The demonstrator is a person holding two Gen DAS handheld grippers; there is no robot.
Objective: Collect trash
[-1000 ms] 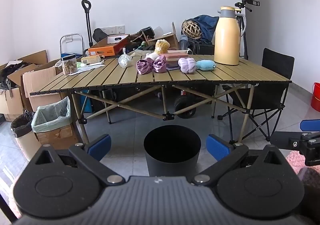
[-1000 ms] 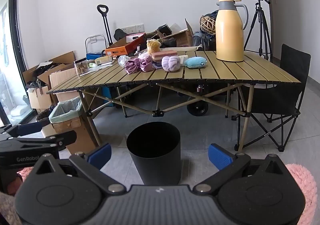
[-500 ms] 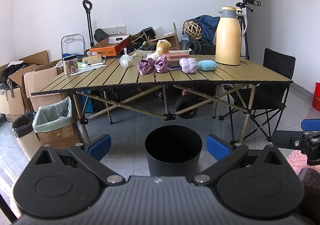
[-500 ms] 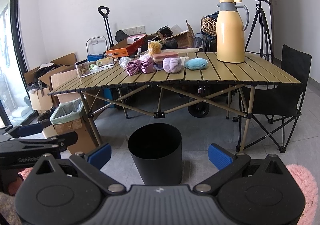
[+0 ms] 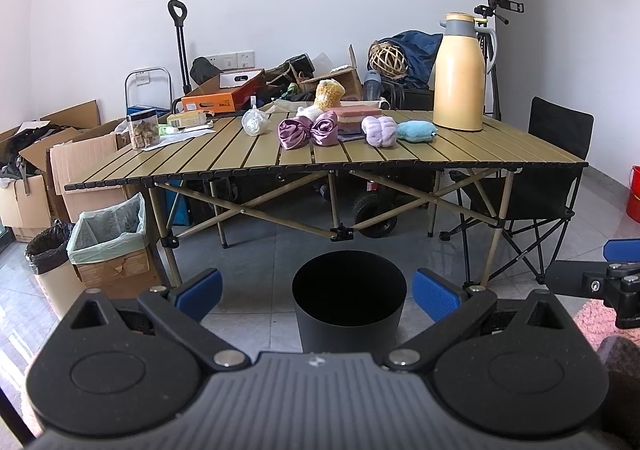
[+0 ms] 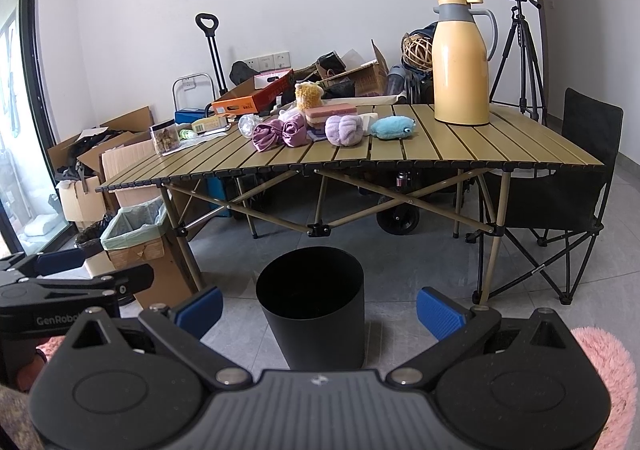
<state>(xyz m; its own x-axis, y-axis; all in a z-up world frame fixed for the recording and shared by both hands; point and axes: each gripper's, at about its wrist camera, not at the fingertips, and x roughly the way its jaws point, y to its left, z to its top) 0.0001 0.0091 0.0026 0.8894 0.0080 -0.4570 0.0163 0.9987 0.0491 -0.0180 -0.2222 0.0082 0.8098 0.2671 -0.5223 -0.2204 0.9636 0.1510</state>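
A black round bin (image 5: 349, 304) (image 6: 312, 306) stands open-topped on the floor in front of a folding slat table (image 5: 460, 154) (image 6: 460, 146). On the table lie a crumpled clear plastic bag (image 5: 253, 122) (image 6: 247, 124), some papers (image 5: 182, 133) and soft toys. My left gripper (image 5: 317, 292) is open and holds nothing, with the bin showing between its blue pads. My right gripper (image 6: 320, 308) is open too, level with the bin and well short of the table. Each gripper shows at the edge of the other's view.
A tall yellow thermos (image 5: 460, 70) stands at the table's right end and a snack jar (image 5: 143, 129) at its left. A lined cardboard box (image 5: 110, 238) and a small bin (image 5: 50, 262) sit on the floor at left, a black folding chair (image 5: 552, 186) at right. Clutter fills the back wall.
Both views have drifted only slightly. The grippers stay open and nothing on the table or floor has moved.
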